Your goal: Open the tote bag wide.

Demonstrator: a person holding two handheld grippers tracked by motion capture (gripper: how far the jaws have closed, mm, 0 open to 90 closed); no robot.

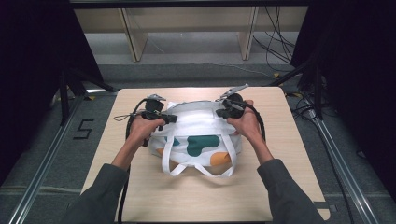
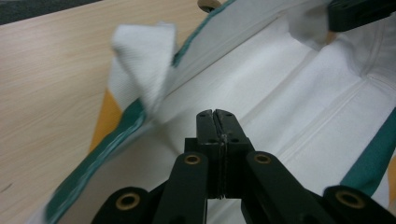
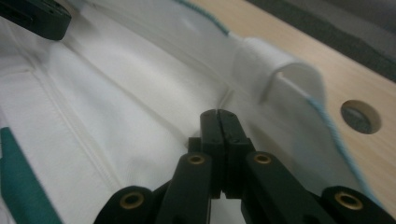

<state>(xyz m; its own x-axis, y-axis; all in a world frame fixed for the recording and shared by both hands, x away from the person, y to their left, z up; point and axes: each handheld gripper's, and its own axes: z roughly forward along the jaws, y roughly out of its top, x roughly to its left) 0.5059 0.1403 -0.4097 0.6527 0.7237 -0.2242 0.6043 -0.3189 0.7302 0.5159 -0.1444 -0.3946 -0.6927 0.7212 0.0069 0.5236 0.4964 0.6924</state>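
A white tote bag [image 1: 201, 140] with teal and orange patches lies on the wooden table [image 1: 196, 196], its two straps [image 1: 198, 170] trailing toward the front edge. My left gripper [image 1: 172, 118] sits over the bag's left upper rim, and my right gripper [image 1: 220, 112] over the right upper rim. In the left gripper view the jaws [image 2: 217, 112] are pressed together above the white lining, beside a strap loop [image 2: 144, 56]. The right gripper [image 3: 220, 112] is shut the same way near another strap loop [image 3: 280, 70]. No cloth shows between either pair of jaws.
The bag's teal-edged rim [image 2: 93, 158] runs beside the bare wood. A round hole [image 3: 360, 116] is cut in the tabletop past the rim. Wooden shelving legs [image 1: 135, 42] and cables [image 1: 275, 37] stand beyond the table's far edge.
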